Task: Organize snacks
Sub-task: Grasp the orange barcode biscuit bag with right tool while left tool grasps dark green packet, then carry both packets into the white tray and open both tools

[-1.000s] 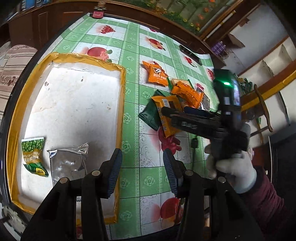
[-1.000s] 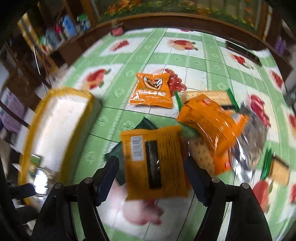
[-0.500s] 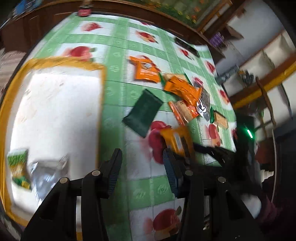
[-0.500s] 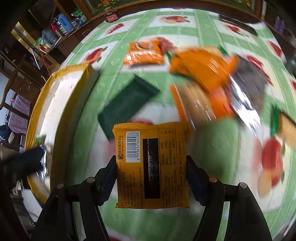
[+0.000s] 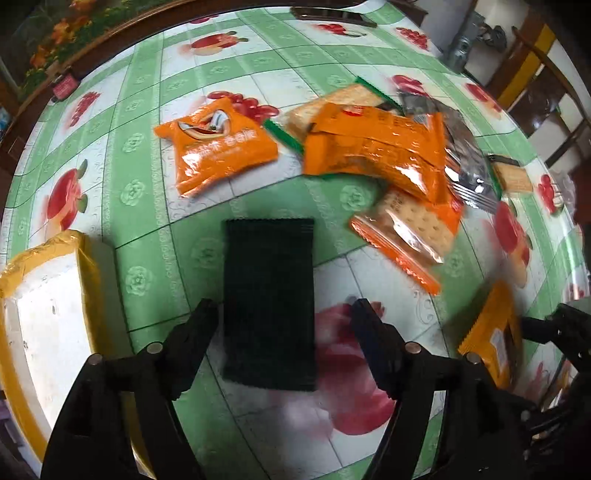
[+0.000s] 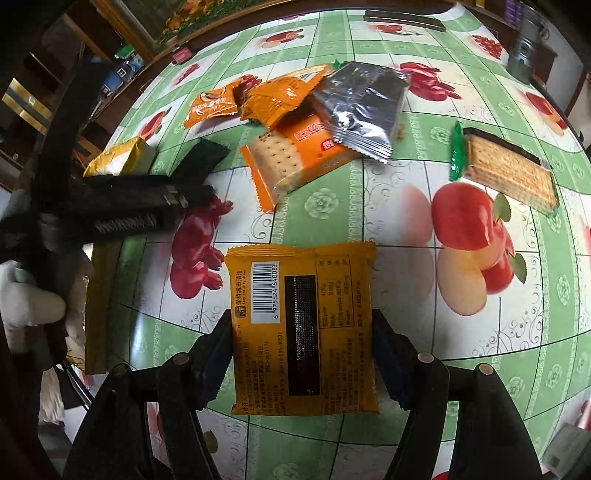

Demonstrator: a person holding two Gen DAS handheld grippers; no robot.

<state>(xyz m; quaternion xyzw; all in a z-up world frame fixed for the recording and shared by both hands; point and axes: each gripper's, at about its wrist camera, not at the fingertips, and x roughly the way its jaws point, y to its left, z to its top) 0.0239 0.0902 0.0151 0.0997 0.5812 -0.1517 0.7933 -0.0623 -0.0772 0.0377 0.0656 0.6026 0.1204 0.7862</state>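
Note:
My right gripper is shut on a yellow-orange snack packet, barcode side up, held above the tablecloth; the packet also shows in the left wrist view. My left gripper is open and straddles a dark green packet lying flat on the table. Further out lie an orange packet, a larger orange packet, a cracker pack and a silver packet. A green-ended cracker pack lies to the right.
A white tray with yellow rim sits at the left. A metal can stands at the far right and a dark flat object lies near the far table edge. A wooden chair stands beyond the table.
My left gripper swung from over the tray to the dark green packet and opened wider. My right gripper lifted the yellow-orange packet from the pile and drew it back.

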